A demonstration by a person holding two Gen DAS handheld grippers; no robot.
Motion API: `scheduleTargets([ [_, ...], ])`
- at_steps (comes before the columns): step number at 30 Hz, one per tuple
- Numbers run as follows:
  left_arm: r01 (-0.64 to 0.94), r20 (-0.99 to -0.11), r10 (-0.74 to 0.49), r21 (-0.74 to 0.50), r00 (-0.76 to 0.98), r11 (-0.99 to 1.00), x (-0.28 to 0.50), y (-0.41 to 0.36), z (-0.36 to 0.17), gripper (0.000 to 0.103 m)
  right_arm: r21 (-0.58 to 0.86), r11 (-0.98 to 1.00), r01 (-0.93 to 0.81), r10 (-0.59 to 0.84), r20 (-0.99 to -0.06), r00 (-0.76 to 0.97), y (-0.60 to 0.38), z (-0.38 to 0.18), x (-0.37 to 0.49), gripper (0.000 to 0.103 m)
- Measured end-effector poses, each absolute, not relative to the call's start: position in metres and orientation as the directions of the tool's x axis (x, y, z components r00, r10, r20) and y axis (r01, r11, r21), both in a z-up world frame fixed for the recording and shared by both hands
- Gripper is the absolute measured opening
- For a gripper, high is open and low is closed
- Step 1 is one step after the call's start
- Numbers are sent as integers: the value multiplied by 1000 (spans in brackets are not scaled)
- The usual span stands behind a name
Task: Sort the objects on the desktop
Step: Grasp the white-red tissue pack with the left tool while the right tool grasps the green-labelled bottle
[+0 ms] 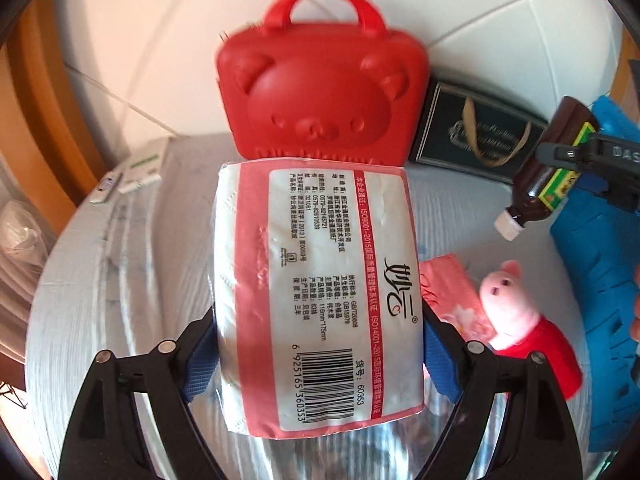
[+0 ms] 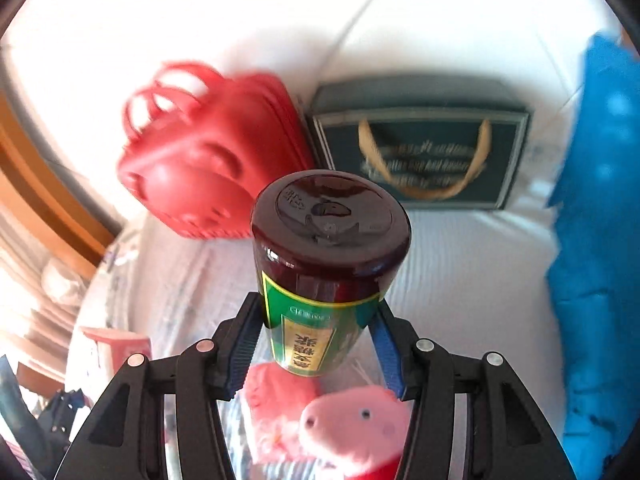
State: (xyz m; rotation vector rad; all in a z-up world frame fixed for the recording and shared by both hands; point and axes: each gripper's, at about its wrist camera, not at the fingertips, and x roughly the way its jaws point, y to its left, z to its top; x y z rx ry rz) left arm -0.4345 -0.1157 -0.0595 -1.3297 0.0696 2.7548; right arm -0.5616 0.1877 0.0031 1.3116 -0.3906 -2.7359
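- Left gripper (image 1: 320, 336), at the bottom of the left wrist view, stands wide with its blue pads (image 1: 202, 364) pressed against the two long sides of a tissue pack (image 1: 316, 296); the pack fills the centre of that frame, label and barcode facing the camera.
- Right gripper (image 2: 312, 340), at the bottom of the right wrist view, is about half closed on a brown medicine bottle (image 2: 324, 264); its blue pads (image 2: 244, 344) clamp the green-labelled body, and the bottle's flat base points at the camera in the middle of the frame.
- From the left wrist view the same bottle (image 1: 552, 168) hangs at the right edge with its white cap (image 1: 507, 226) lowest, so it is carried upside down.
- Judged by its looks, the tissue pack is light and soft under a glossy film: it will dent under pressure and could slide, so a broad hold across the middle of its sides suits it best.
- The bottle looks rigid, smooth and probably breakable, with liquid adding weight; the labelled waist gives more friction than the bare shoulder, and the cap deserves care while inverted.
- Beyond the pack, a red bear-face case (image 1: 320, 92) sits at upper centre, with a dark gift bag (image 1: 472, 136) just beside it to the right.
- A pink pig plush (image 1: 516, 312) lies at lower right on the pale table cover (image 1: 120, 280), next to a pink packet (image 1: 452, 292).
- Blue fabric (image 2: 600, 200) runs down the right edge of both views.
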Motion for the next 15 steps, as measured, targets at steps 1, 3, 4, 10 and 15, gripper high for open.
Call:
scheduleTargets([
  [1, -88, -772, 48, 11, -634, -996, -427, -119, -54, 86, 263, -964, -32, -181, -742, -646, 187, 11, -549, 53],
  [3, -84, -751, 42, 17, -659, -996, -408, -120, -40, 86, 261, -965, -25, -176, -713, -679, 188, 31, -520, 53],
  [4, -85, -743, 48, 13, -668, -996, -398, -119, -34, 86, 260, -966, -20, -174, -699, -693, 189, 41, -505, 53],
  [10, -154, -685, 125, -19, -718, -988, -341, -107, 3, 86, 280, -960, -18, -166, -619, -768, 193, 83, -413, 53],
  [15, -247, -626, 202, -16, -753, -969, -298, -72, 33, 86, 252, -966, -53, -96, -546, -832, 214, 117, -340, 53],
])
